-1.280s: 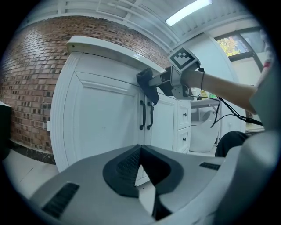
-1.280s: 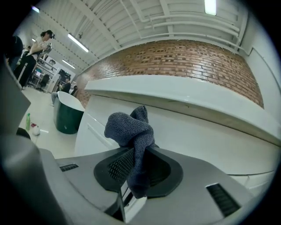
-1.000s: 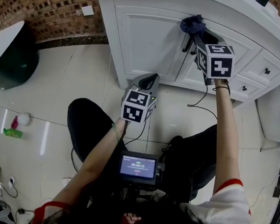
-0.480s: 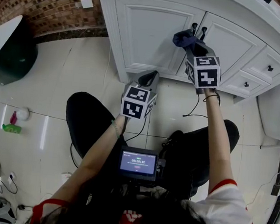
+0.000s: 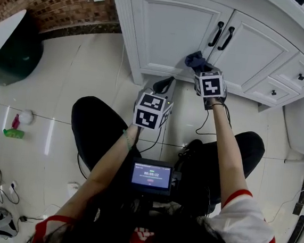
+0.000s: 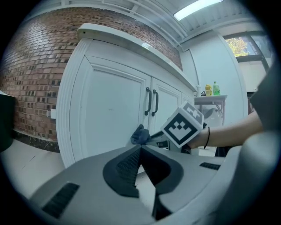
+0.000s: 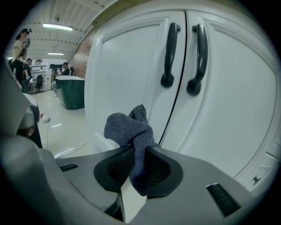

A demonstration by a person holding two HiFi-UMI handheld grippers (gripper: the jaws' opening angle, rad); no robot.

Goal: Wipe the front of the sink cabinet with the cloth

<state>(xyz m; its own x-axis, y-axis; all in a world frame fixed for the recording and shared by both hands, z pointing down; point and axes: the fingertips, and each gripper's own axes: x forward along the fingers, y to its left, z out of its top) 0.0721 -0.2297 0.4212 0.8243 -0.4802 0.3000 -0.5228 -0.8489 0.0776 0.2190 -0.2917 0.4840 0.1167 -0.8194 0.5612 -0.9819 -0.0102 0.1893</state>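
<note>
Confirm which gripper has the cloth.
The right gripper: its jaws are shut on the dark blue cloth, low at the sink cabinet front. The left gripper is shut on nothing, farther from it.

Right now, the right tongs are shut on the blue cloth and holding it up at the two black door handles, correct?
Not quite. The right tongs are shut on the cloth, but it sits low on the cabinet doors, well below the black handles, as the head view shows.
</note>
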